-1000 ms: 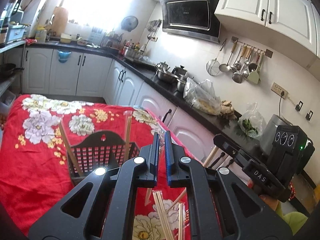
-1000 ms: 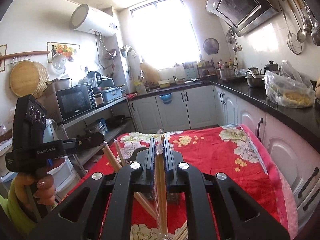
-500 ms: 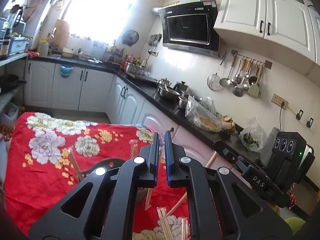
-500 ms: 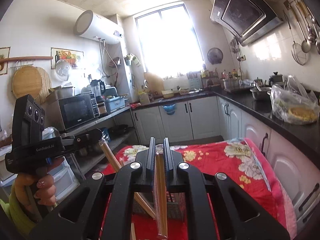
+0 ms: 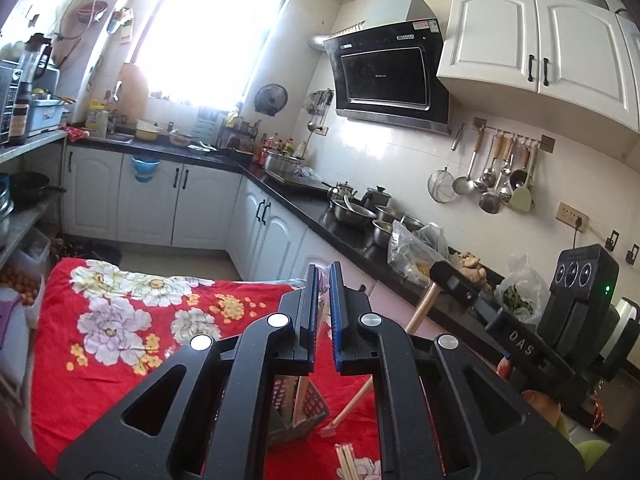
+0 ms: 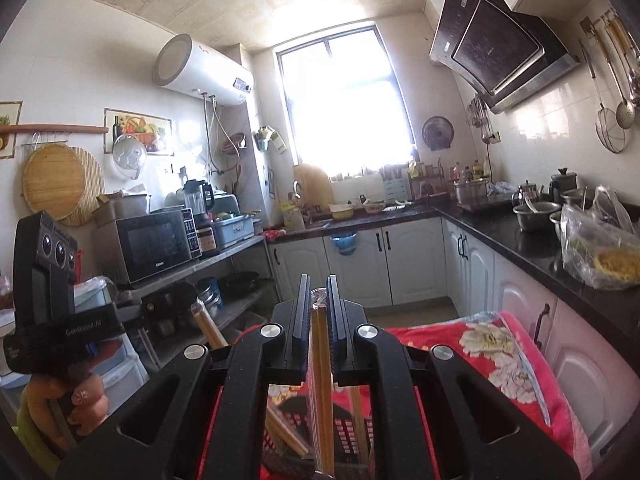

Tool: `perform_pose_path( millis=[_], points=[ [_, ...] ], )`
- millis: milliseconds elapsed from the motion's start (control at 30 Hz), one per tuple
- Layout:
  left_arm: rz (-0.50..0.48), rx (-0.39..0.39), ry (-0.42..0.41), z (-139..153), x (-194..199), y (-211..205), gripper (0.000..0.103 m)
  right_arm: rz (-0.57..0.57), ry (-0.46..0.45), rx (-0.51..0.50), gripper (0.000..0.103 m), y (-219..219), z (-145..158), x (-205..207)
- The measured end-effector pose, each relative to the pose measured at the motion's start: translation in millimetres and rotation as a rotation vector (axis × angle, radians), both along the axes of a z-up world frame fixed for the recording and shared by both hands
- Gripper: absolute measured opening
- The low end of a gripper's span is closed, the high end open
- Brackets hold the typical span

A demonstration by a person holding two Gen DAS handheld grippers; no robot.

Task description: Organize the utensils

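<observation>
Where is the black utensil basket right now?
In the left wrist view, the black basket sits on the red floral cloth directly below the left gripper, with loose chopsticks just beside it.

In a sunlit kitchen, the left gripper (image 5: 323,300) is pointing toward 12 o'clock over a red floral cloth (image 5: 120,320), its blue-padded fingers (image 5: 336,320) standing close together with a narrow gap showing between them. Beneath the fingers, a dark mesh basket (image 5: 308,412) is sitting on the cloth with chopsticks (image 5: 300,400) leaning inside it. Loose chopsticks (image 5: 347,462) are lying at 6 o'clock. At 3 o'clock, the right gripper (image 5: 444,276) is gripping a wooden stick (image 5: 420,312), angled down toward the cloth.
</observation>
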State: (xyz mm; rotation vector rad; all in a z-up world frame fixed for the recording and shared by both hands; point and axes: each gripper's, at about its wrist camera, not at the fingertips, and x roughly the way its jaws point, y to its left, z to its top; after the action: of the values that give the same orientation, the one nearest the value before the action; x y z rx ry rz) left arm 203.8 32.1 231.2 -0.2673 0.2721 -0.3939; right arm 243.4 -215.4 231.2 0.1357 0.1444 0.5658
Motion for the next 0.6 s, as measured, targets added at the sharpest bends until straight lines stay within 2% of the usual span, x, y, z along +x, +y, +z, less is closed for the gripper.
perform_pose_path(
  millis=[300,600],
  points=[
    [0.056,0.005,-0.01,-3,10,10,0.003,-0.007,-0.029,0.007,0.008,11,4,19],
    [0.057,-0.014,0.042,-23,25,14,0.003,-0.031,-0.022,-0.006,0.008,17,-11,30]
  ],
)
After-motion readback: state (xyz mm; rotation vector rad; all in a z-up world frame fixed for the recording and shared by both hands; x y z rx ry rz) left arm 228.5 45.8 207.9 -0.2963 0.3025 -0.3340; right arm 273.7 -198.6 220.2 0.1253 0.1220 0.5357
